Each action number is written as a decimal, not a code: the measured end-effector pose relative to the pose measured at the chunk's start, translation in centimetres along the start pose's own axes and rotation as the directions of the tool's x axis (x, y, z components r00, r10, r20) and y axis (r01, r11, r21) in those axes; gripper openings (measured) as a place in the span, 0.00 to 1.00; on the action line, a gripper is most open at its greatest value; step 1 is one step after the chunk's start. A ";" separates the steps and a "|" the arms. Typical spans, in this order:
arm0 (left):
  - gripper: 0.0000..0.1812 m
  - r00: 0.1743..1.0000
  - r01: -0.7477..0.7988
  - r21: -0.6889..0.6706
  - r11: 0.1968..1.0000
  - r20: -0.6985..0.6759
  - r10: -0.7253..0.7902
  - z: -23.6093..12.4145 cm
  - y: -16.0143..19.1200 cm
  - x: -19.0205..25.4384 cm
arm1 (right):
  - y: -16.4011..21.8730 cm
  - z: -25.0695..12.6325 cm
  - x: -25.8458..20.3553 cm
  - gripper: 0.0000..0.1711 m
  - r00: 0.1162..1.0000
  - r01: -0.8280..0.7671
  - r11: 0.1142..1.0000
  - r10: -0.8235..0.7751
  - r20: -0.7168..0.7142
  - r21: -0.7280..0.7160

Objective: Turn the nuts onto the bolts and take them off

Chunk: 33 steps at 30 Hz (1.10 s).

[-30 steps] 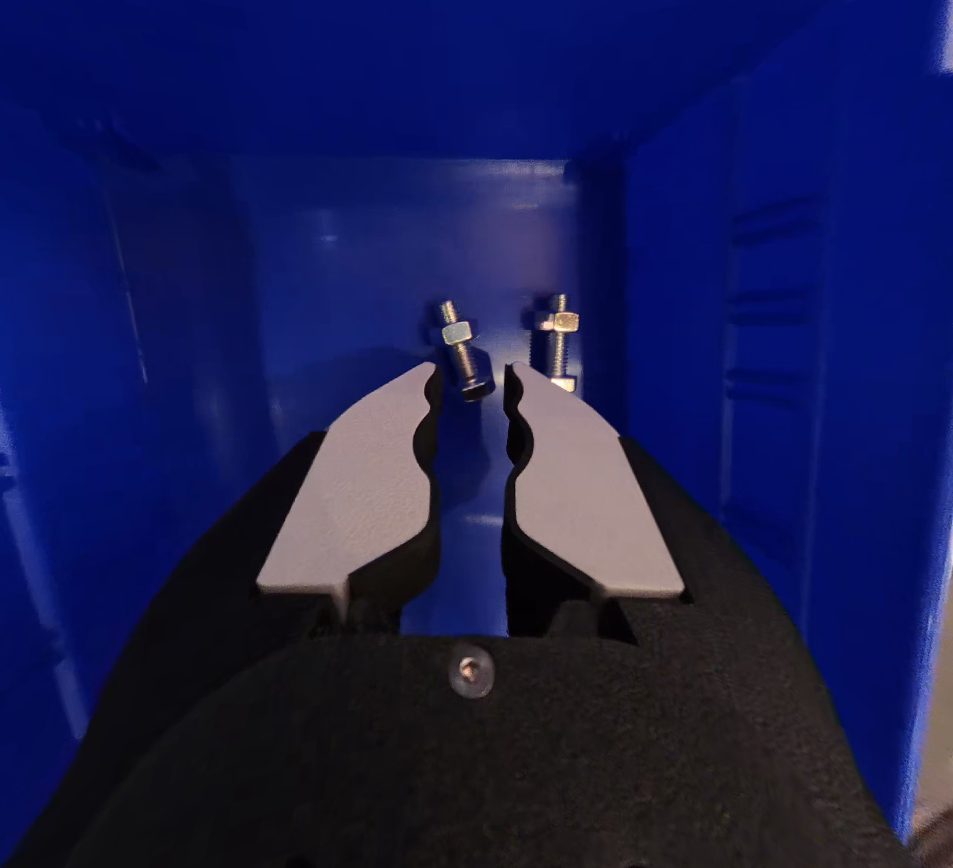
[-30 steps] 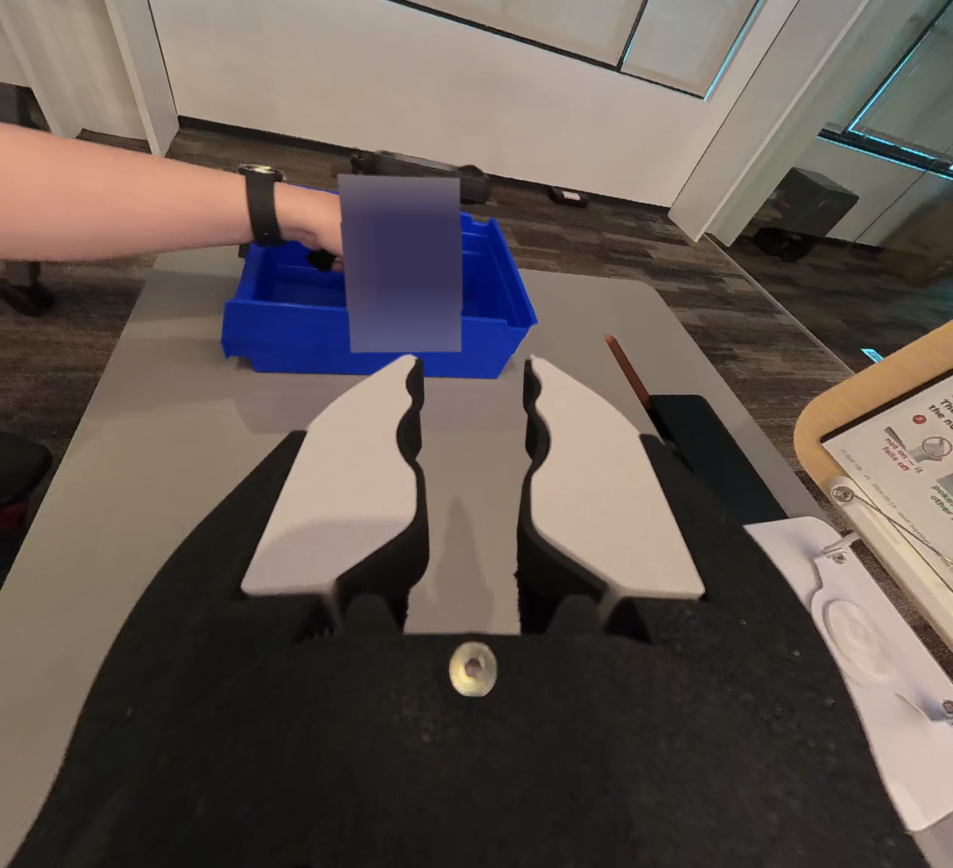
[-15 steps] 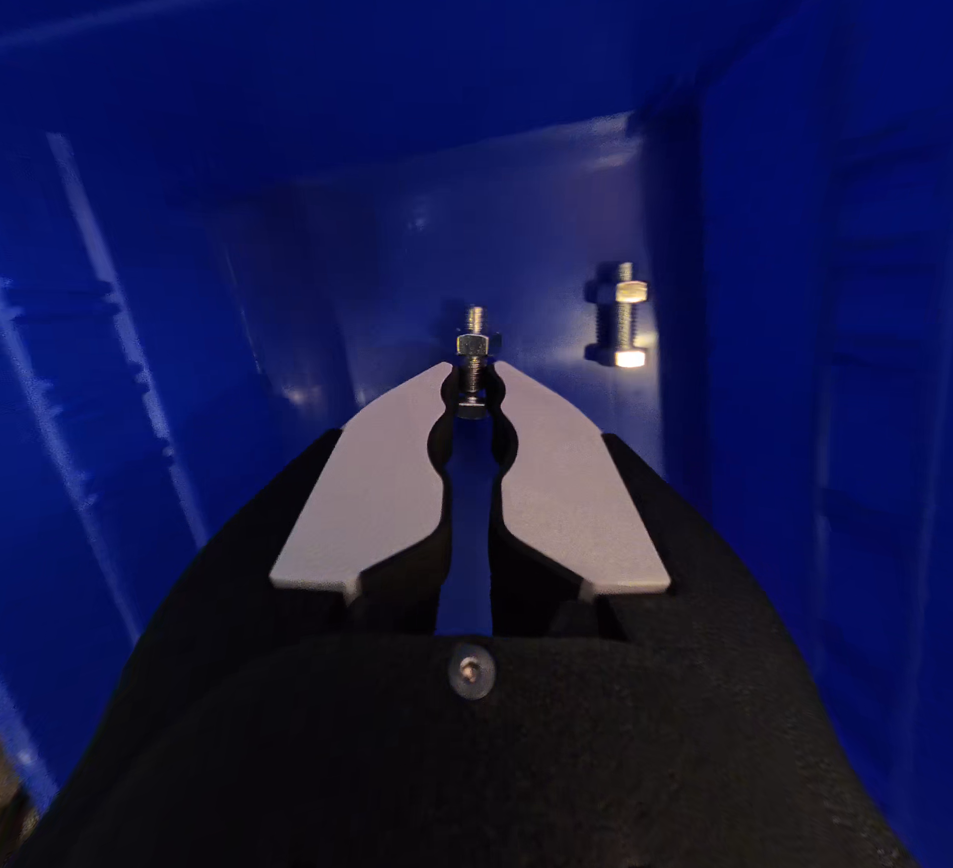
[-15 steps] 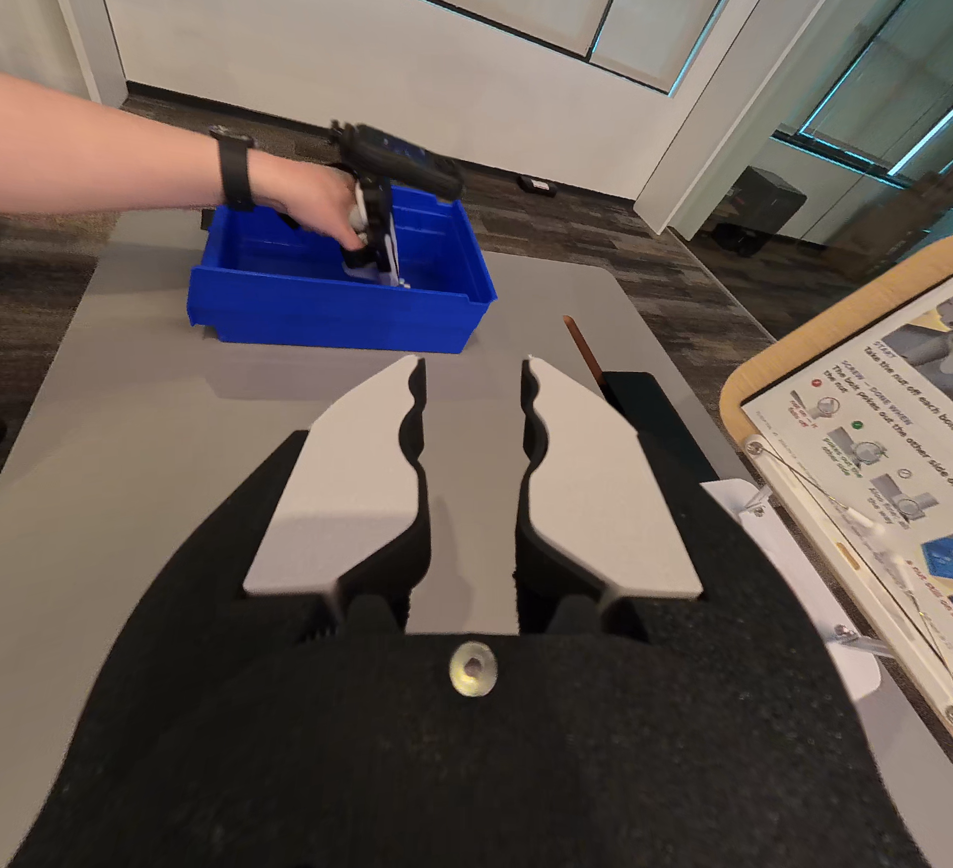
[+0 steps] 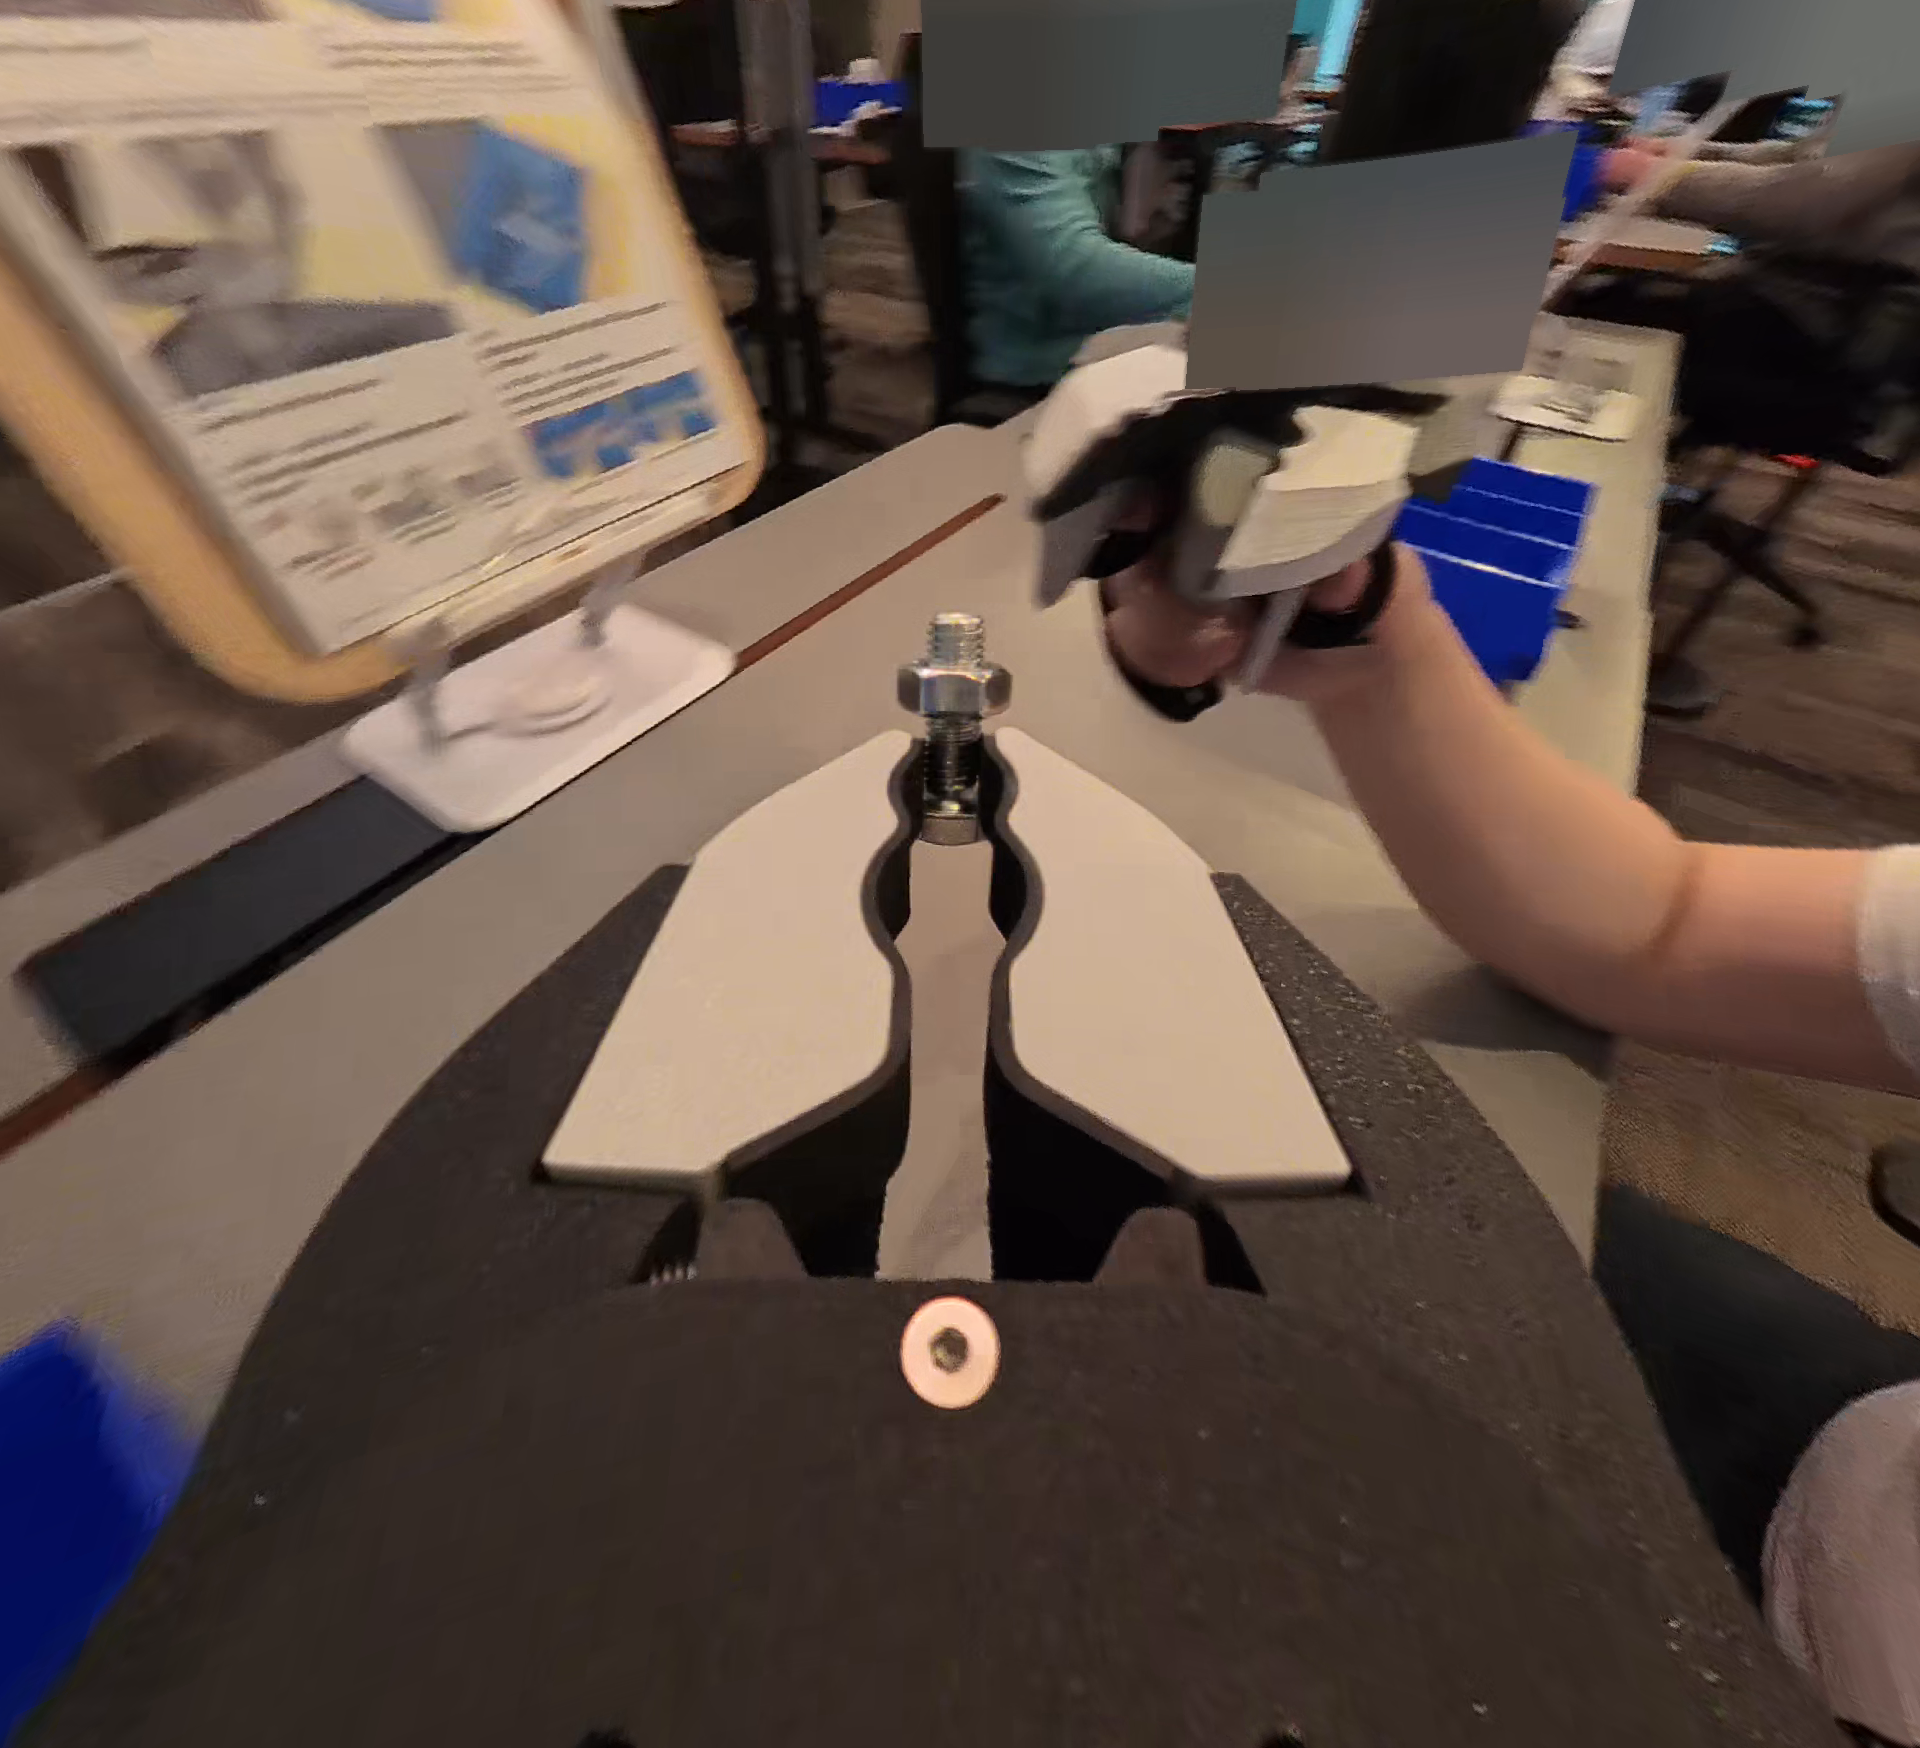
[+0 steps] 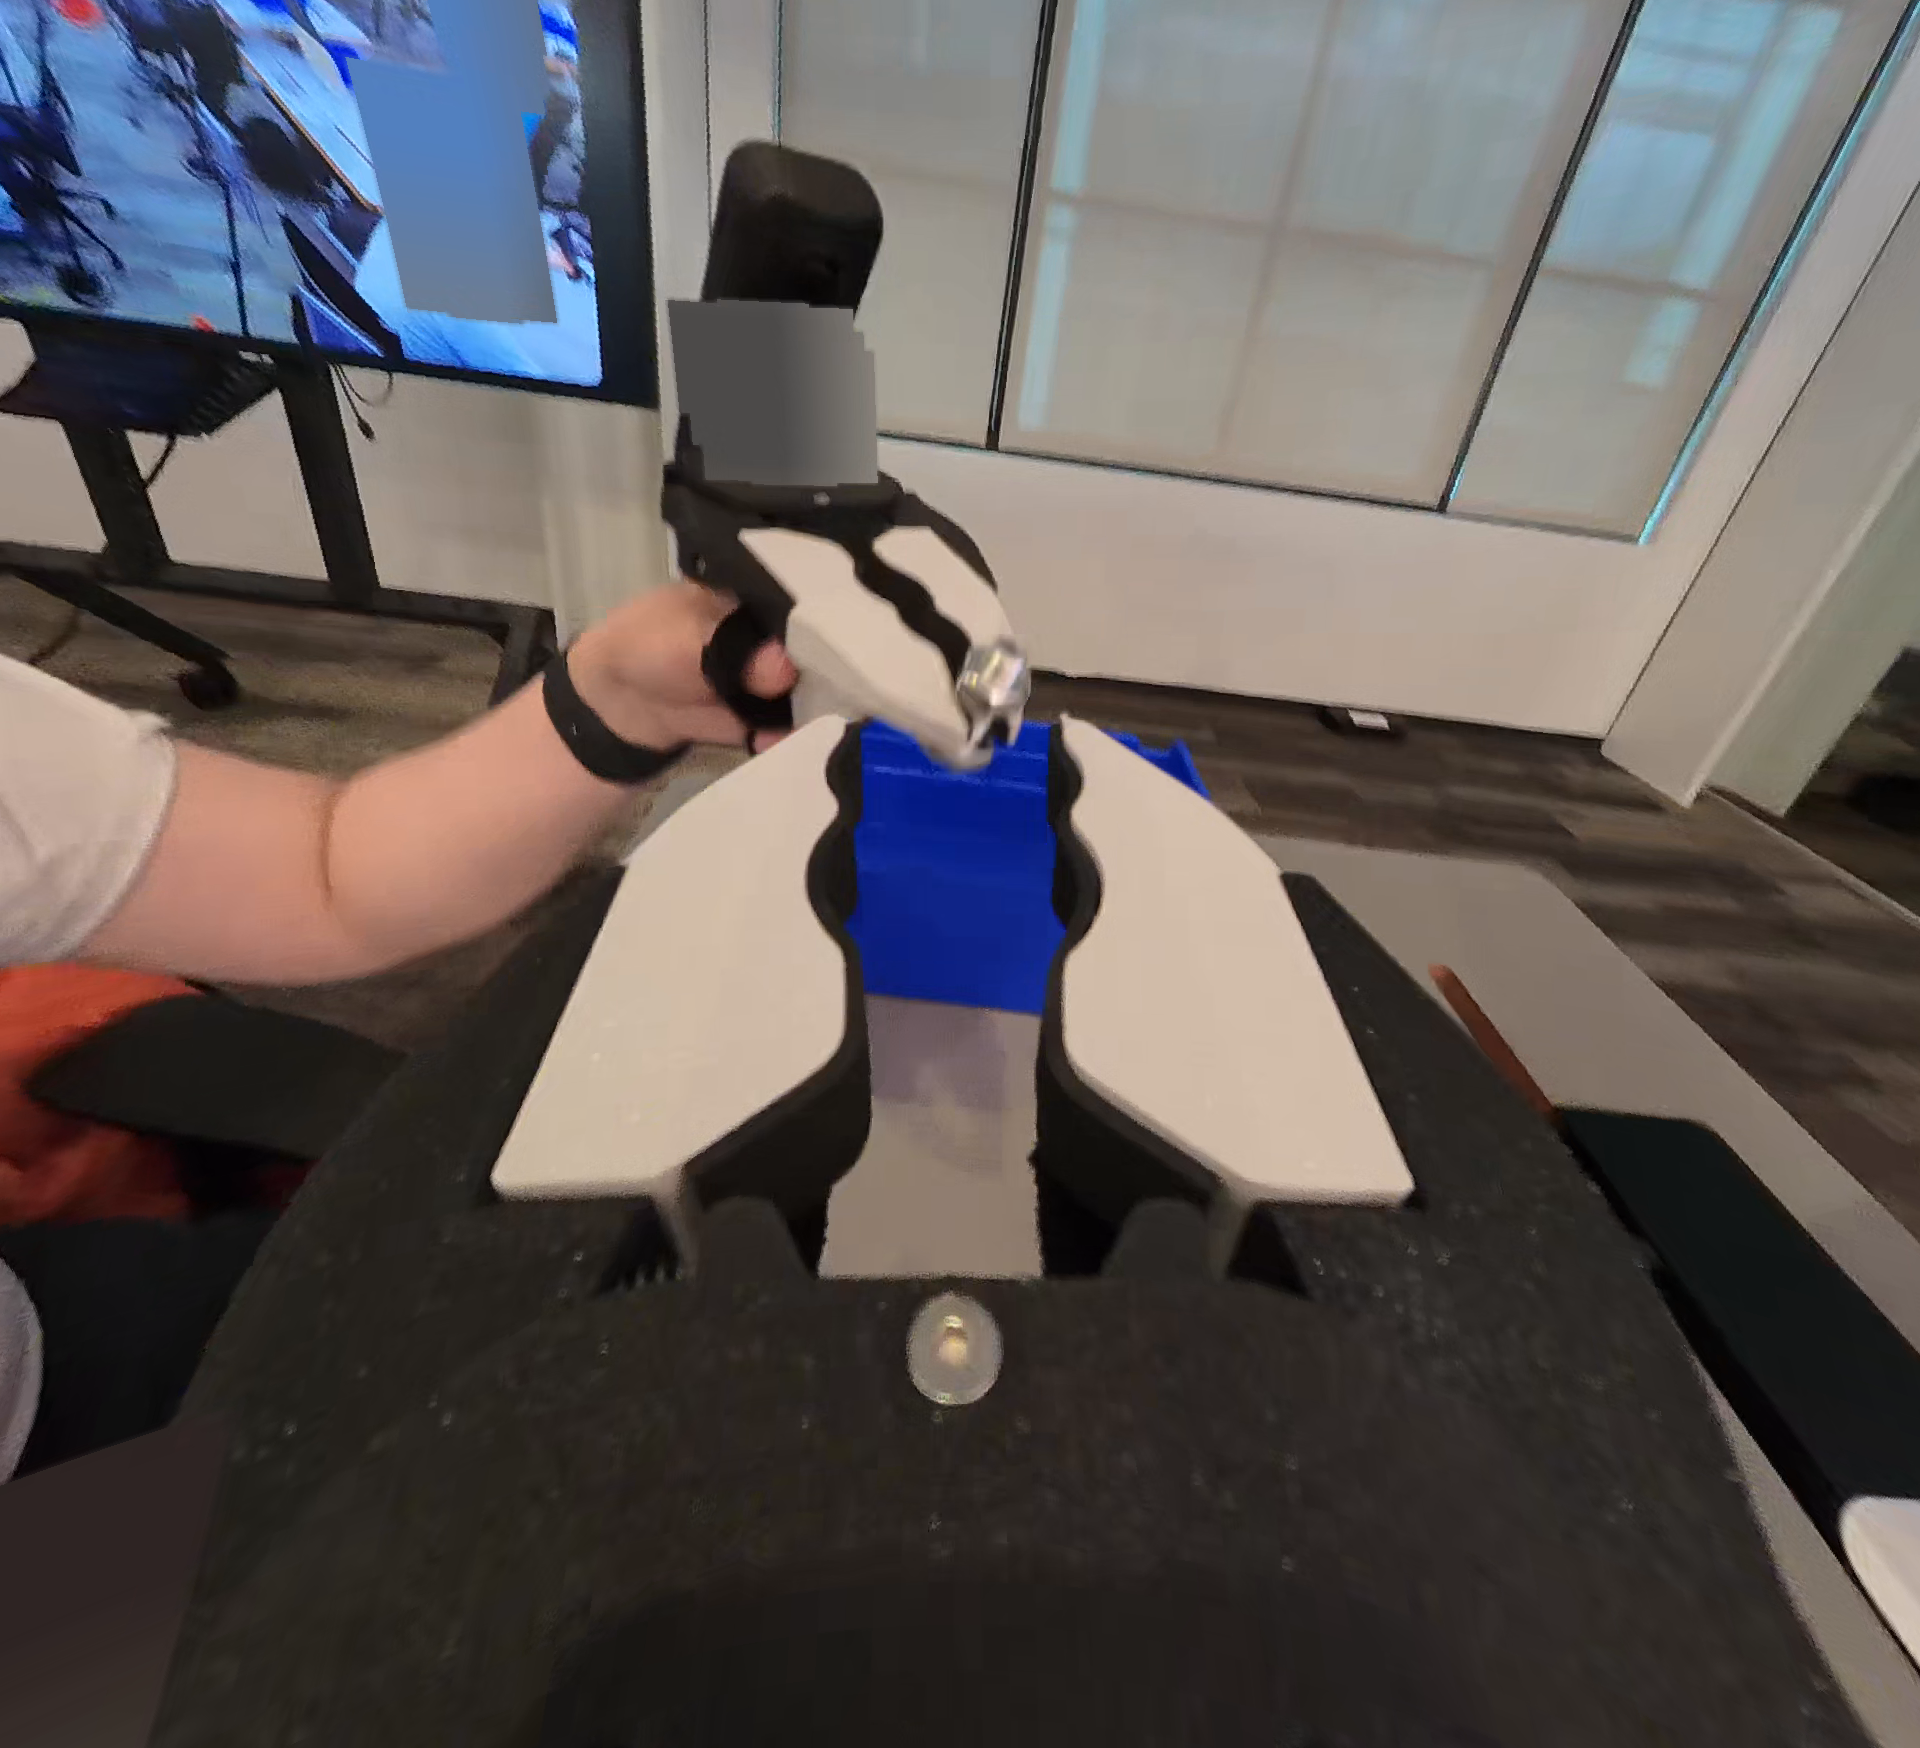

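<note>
The left claw (image 5: 954,768) was clamped on the bolt (image 5: 954,742) low down, by the head end, so the threaded end stuck out forward with the nut (image 5: 955,689) sitting clear of the fingertips. That looked deliberate to me: pinching near the head leaves the nut exposed for the other claw to get at. The whole thing was held up in the air above the grey tabletop (image 5: 748,877), not resting on anything.

The right claw (image 6: 953,753) was spread apart and carrying nothing, pointed toward the left one — in its own camera the bolt end showed as a shiny blob right by its fingertips, with the blue bin (image 6: 940,877) on the tabletop behind. Judging by that, it was lining up to close on the nut and spin it off.

1 thing to watch: with the bolt only pinched at one end, a sideways push from the right claw could lever it out of the grip. An instruction board (image 5: 343,244) stood on a white stand at the left, too blurry to make out.
</note>
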State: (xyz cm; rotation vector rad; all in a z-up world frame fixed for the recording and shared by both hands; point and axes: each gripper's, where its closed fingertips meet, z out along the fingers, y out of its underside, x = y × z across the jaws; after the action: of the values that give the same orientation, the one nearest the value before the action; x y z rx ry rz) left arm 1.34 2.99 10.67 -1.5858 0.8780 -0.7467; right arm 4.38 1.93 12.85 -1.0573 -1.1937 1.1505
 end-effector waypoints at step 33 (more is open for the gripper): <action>0.05 0.950 -0.030 0.162 0.986 -0.304 0.079 6.5 -3.3 6.9 | -2.9 -4.1 -0.9 0.05 0.977 -0.168 0.983 0.156 0.144 0.074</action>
State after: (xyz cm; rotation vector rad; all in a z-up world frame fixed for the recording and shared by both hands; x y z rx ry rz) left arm 10.89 0.81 12.81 -1.3204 1.0576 -1.0179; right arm 8.70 0.65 15.25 -1.0384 -1.1699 1.4090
